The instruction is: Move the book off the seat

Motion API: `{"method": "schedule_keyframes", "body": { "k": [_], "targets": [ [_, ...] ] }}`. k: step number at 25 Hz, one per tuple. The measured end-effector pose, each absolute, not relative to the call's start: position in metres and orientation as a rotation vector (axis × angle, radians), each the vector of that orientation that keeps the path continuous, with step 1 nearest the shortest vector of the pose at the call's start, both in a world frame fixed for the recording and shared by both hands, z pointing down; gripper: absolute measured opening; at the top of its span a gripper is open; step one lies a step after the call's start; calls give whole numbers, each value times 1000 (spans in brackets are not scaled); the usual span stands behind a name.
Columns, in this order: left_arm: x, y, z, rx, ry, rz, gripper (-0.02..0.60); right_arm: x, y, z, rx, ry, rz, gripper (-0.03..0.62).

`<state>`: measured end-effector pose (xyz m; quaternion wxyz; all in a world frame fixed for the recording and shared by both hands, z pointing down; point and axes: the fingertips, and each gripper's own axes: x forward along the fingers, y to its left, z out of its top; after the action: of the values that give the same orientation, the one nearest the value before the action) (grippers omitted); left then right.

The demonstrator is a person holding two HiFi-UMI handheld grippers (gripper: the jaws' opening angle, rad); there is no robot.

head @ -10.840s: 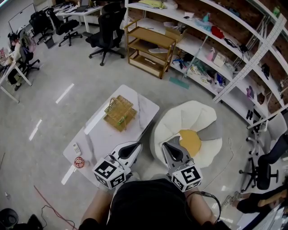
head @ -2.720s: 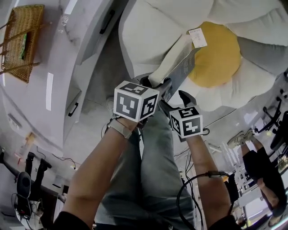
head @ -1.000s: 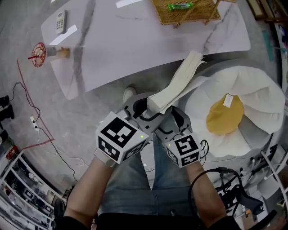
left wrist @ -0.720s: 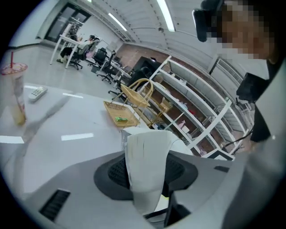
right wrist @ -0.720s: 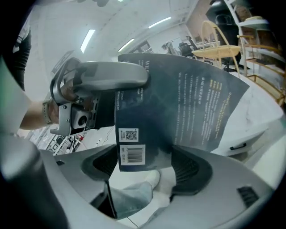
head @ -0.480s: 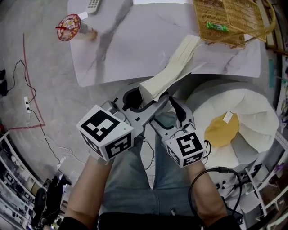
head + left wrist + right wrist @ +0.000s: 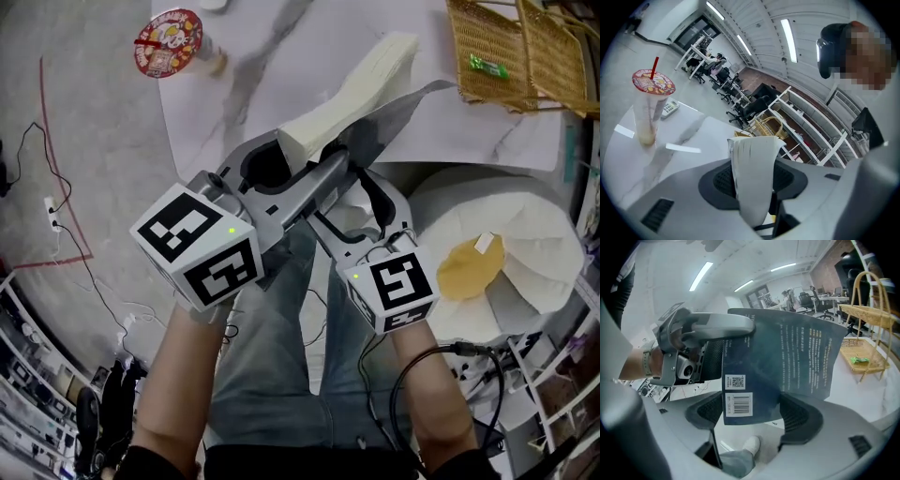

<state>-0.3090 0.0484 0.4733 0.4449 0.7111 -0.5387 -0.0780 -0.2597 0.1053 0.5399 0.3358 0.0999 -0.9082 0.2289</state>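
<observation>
The thick book [image 7: 352, 94], cream page edges up and dark blue cover hanging below, is in the air over the near edge of the white marble table [image 7: 281, 56]. My left gripper [image 7: 309, 161] is shut on its near end; in the left gripper view the pages [image 7: 752, 173] stand clamped between the jaws. My right gripper [image 7: 361, 202] sits just under the book, its jaws wide. The barcoded back cover [image 7: 787, 362] hangs flat across them, unpinched. The white flower-shaped seat [image 7: 525, 225] with its yellow centre [image 7: 469, 267] lies to the right, with no book on it.
A cup with a red lid and straw [image 7: 169, 42] stands at the table's far left. A wicker basket [image 7: 511, 52] holding a green packet sits at the table's right end. Cables run over the floor to the left. The person's legs are below the grippers.
Both grippers and the book have moved away from the seat and forward over the table's edge. The left gripper's hold on the book is unchanged.
</observation>
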Motion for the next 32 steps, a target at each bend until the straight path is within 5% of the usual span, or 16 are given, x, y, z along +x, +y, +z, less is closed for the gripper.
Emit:
{"method": "schedule_keyframes", "body": {
  "k": [21, 32],
  "targets": [
    [-411, 101, 589, 1416, -1276, -351, 169, -328, 139, 603, 215, -2202, 514, 359],
    [-413, 104, 636, 1286, -1282, -328, 169, -328, 132, 625, 241, -2158, 638, 359]
  ]
}}
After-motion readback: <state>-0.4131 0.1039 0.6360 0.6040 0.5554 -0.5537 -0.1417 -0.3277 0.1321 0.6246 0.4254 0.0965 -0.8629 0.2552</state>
